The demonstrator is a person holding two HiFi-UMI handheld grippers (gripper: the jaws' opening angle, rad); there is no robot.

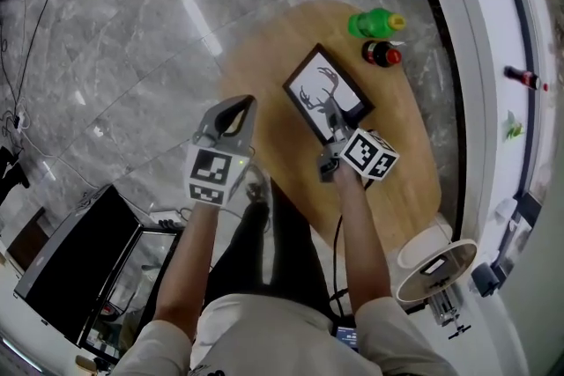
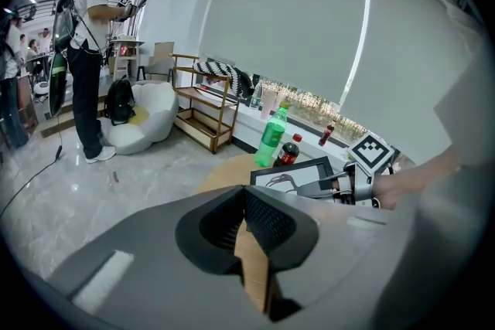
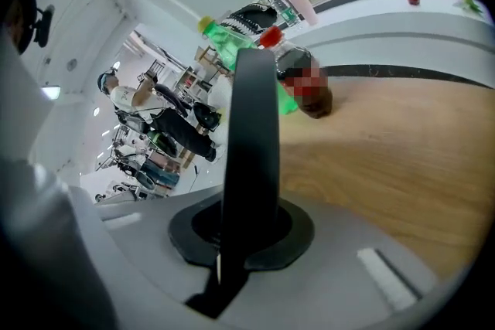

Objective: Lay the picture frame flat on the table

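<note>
Pinched together, the right gripper's (image 1: 333, 145) jaws clamp the near edge of the black picture frame with a deer print (image 1: 324, 91). The left gripper's (image 1: 240, 108) jaws meet at their tips on nothing, by the rim of the round wooden table (image 1: 397, 180). The frame sits mid-table, seemingly still tilted. Just beyond it stand a green plastic bottle (image 1: 374, 22) and a dark red-capped bottle (image 1: 382, 55). Lower the held edge slowly, keep the far edge from sliding toward the bottles, and release only once the frame rests flat.
</note>
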